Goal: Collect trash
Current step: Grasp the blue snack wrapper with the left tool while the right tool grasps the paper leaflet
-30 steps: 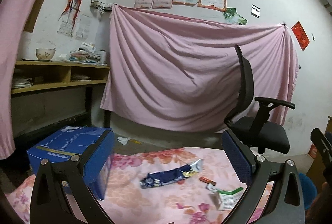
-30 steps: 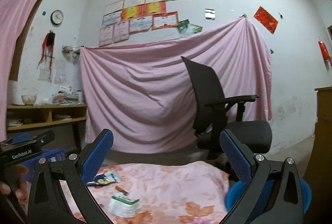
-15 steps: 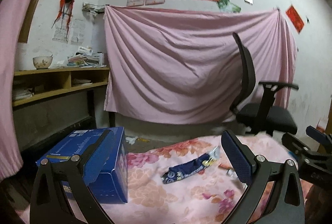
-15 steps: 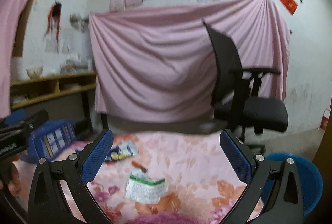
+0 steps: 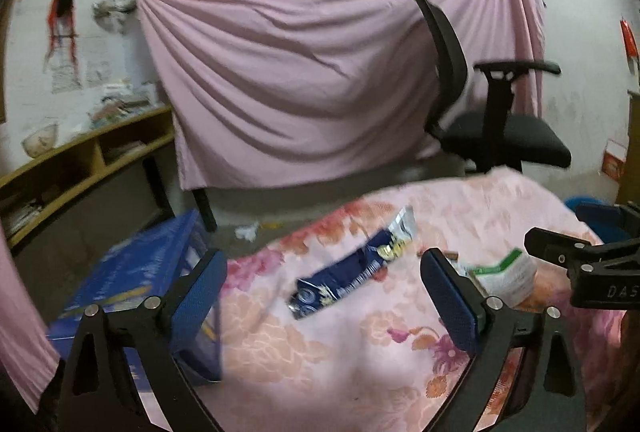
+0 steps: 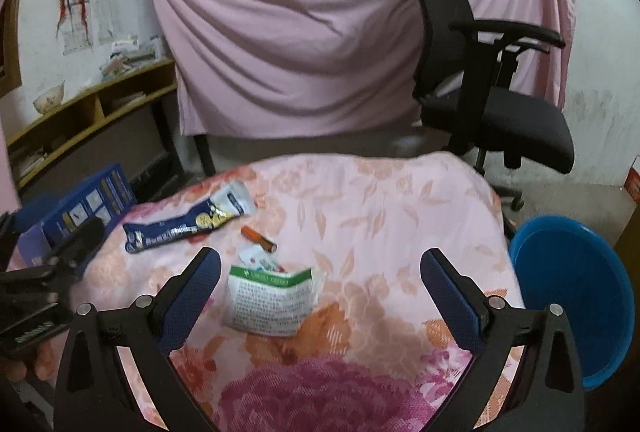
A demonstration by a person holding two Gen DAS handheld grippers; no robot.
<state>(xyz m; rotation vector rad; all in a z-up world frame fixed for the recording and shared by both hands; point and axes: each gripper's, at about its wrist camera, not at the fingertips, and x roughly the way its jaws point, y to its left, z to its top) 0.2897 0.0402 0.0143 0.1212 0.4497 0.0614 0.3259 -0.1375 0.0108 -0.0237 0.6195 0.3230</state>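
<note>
In the left wrist view, a crinkled dark blue foil wrapper [image 5: 352,268] with a silver end is seen lying slantwise at the centre of the frame on a table covered by a soft pink floral cloth [image 5: 320,352]. A flattened white paper packet with a green edge [image 5: 508,274] is found to the right of it, partly hidden behind the right finger. A glossy blue cardboard box [image 5: 136,280] is set at the lower left, at the cloth's edge. The left gripper [image 5: 322,296] is held low over the cloth, tilted downward, its blue ribbed pads spread wide; its jaws have just been closing a little, and nothing is pressed between them, though the blue wrapper is framed in the gap. The right gripper's black body [image 5: 588,268] is seen at the right edge.

In the right wrist view, the same white packet [image 6: 270,298] is shown at the centre, flat and creased, printed with fine text. A small orange stick-shaped scrap [image 6: 259,239] is placed just above it, and the blue wrapper [image 6: 188,224] lies at the upper left. The right gripper [image 6: 320,296] is angled down with its pads wide apart and empty. A round blue plastic bin [image 6: 572,296] stands at the right, beside the table. Behind, a draped pink sheet [image 6: 320,24], a black mesh office chair [image 6: 480,72] and a wooden shelf [image 6: 88,108] are seen.
</note>
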